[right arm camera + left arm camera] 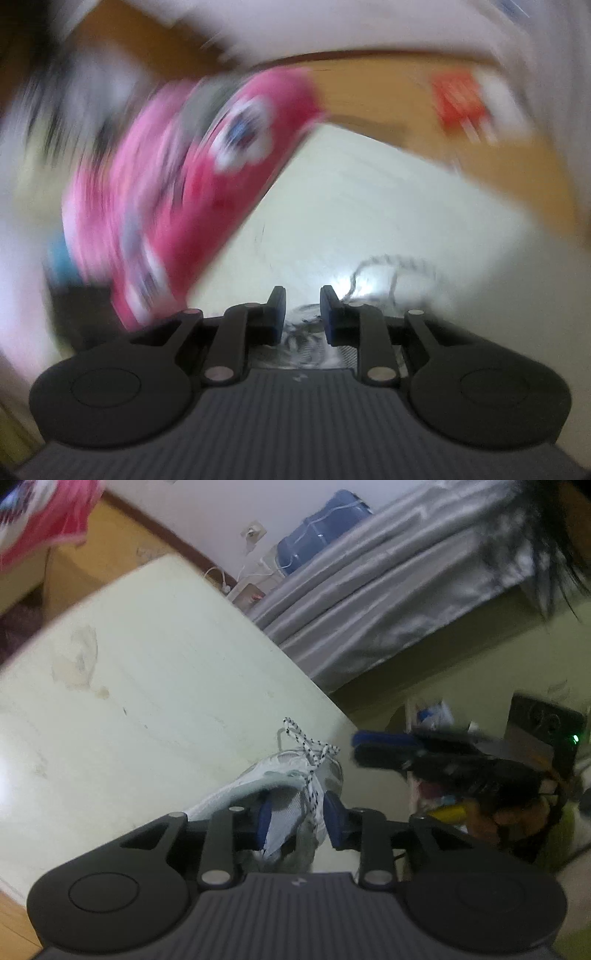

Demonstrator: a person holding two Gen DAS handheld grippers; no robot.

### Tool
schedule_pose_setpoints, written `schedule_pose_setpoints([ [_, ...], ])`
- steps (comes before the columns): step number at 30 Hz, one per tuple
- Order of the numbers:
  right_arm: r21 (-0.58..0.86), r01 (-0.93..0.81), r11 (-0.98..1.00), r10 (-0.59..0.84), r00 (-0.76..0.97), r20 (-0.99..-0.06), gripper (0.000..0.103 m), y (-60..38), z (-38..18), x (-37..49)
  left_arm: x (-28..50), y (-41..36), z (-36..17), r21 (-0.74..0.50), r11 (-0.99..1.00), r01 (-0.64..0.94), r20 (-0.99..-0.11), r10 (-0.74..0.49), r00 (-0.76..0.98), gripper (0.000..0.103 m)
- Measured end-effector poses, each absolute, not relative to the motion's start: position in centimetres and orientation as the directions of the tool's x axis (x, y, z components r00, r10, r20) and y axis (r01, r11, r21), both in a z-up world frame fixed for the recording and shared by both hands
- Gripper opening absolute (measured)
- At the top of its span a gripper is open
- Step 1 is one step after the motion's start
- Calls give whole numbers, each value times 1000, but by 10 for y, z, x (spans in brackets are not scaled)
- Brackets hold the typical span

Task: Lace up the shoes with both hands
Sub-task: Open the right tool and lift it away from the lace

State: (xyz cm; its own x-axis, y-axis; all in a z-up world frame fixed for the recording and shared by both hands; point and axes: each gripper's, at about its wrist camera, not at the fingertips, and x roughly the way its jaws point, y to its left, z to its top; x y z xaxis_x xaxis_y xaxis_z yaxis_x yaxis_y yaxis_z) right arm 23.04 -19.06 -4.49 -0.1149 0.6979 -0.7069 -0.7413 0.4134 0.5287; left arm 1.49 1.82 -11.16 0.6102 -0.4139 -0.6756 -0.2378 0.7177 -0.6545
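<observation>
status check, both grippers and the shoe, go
Left gripper part-closed around white mesh shoe and its speckled white lace; grip unconfirmed. Right gripper open, over blurred lace. Pink patterned cloth close by, not blocking.
</observation>
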Motion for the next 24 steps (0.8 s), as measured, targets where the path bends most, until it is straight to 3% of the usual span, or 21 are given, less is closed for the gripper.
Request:
schedule_pose_setpoints([
  [2, 350, -909, 226, 671, -115, -733, 20, -175, -38, 208, 16, 15, -97, -595, 779, -197, -700, -383, 602, 31],
  [5, 153, -988, 11, 654, -108, -748, 20, -166, -40, 182, 24, 1, -83, -454, 887, -89, -756, -330, 566, 31],
  [9, 98, -990, -103, 640, -141, -755, 20, -155, -47, 177, 30, -28, -74, -267, 959, 94, -801, -275, 532, 31],
  [17, 12, -964, -265, 601, -175, -780, 19, -145, -50, 167, 26, -37, -59, -162, 968, 189, -796, -242, 555, 31],
  [24, 20, -955, -295, 579, -195, -792, 16, -140, -54, 169, 44, -41, -71, -128, 965, 229, -803, -236, 547, 31],
])
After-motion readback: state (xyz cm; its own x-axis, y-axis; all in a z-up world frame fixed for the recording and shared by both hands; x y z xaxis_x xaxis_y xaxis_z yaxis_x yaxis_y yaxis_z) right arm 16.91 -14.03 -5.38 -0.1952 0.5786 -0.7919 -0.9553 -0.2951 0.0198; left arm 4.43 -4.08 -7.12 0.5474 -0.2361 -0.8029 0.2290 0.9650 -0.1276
